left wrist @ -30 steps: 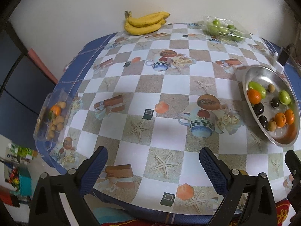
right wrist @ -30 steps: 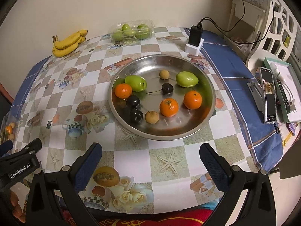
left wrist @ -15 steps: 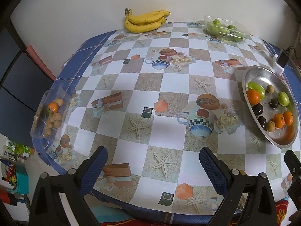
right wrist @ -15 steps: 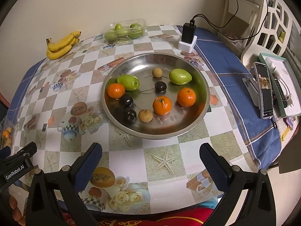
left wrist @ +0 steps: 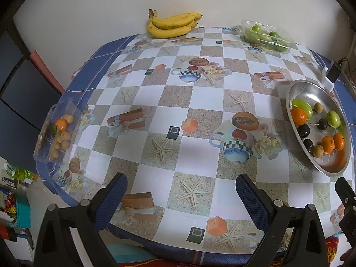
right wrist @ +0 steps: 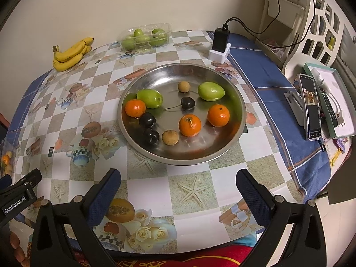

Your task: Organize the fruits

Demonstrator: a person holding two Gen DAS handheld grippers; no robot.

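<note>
A steel tray point(right wrist: 241, 120) on the right half of the worktop point(left wrist: 178, 102) held a mixed lot of fruit: three oranges point(right wrist: 189, 125), two green fruits point(right wrist: 210, 91), three dark cherries point(right wrist: 187, 103) and two small brown longans point(right wrist: 170, 137), lying loose and unsorted by kind. More fruit sat apart: a banana bunch point(left wrist: 172, 25) against the far wall, a clear punnet of green fruit point(left wrist: 265, 36) at the far right, and a clear box of small brown and orange fruit point(left wrist: 56, 133) at the left edge. The right gripper point(right wrist: 178, 191) hung over the near edge facing the tray, its fingers wide apart and empty; the left gripper point(left wrist: 181, 192) hung likewise, fingers spread on nothing. Whether sorting was starting or finishing, the scene did not settle. Any pick from the tray would likely call for a gentle, centred closure, since round fruit could roll on the smooth steel and the stemmed cherry could bruise. A charger block point(right wrist: 220, 41) stood just behind the tray.
</note>
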